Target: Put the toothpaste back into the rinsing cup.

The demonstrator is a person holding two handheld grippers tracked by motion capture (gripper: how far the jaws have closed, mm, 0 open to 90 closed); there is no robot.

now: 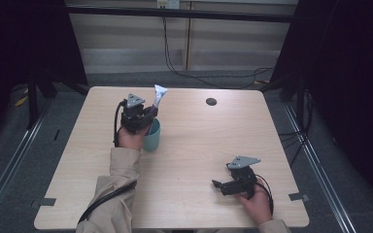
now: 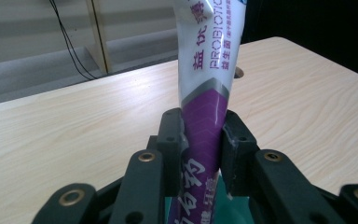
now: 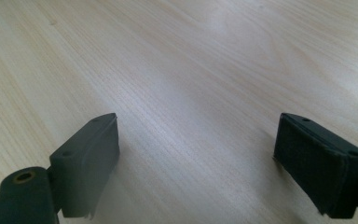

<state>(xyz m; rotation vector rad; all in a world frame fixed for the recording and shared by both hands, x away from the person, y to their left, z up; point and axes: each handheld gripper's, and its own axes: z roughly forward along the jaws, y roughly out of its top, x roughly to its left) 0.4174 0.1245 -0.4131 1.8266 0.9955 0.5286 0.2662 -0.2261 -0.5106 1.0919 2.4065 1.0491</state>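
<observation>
Toothpaste tube (image 2: pixel 204 107) sits clamped in our left gripper (image 1: pixel 148 118), standing over the teal cup (image 1: pixel 152 137) at the bench's (image 1: pixel 199 145) left. Near right, our right gripper (image 1: pixel 217 185) rests with jaws wide apart, holding nothing.

Lab-like recording bay: lone wooden table (image 1: pixel 189 145), dark curtains (image 1: pixel 349 73), trailing cables (image 1: pixel 184 73).

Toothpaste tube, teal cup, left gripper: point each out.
toothpaste tube (image 2: pixel 204 130), left gripper view, purple band between the pads.
teal cup (image 1: pixel 152 140), high view, outer wall.
left gripper (image 2: pixel 200 140), left gripper view, between its fingertips.
</observation>
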